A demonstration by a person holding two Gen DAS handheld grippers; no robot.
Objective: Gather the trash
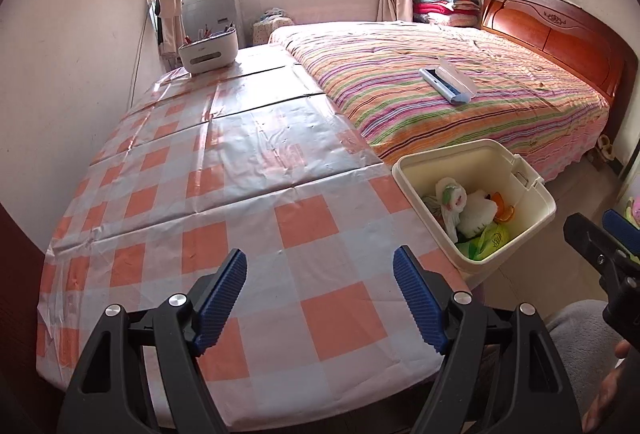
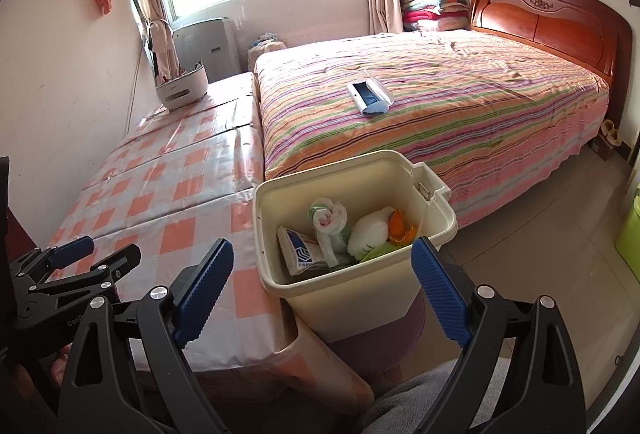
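A cream trash bin point(image 2: 436, 230) stands beside the checkered table point(image 1: 224, 194), at its right edge point(image 1: 536, 194). It holds a crumpled plastic bag point(image 2: 330, 220), a white wad point(image 2: 370, 230), orange peel point(image 2: 398, 226), a printed paper carton point(image 2: 298, 248) and a green wrapper point(image 1: 490, 238). My left gripper point(image 1: 320, 298) is open and empty over the table's near part. My right gripper point(image 2: 320, 292) is open and empty just in front of the bin. Each gripper shows in the other's view: the right one in the left wrist view point(image 1: 600, 234), the left one in the right wrist view point(image 2: 98, 252).
A white appliance point(image 1: 208, 52) stands at the table's far end. A striped bed point(image 2: 440, 102) with a white-and-blue item point(image 2: 370, 96) lies behind the bin. A wooden headboard point(image 2: 552, 22) is at right. A green container point(image 2: 630, 234) stands on the floor, far right.
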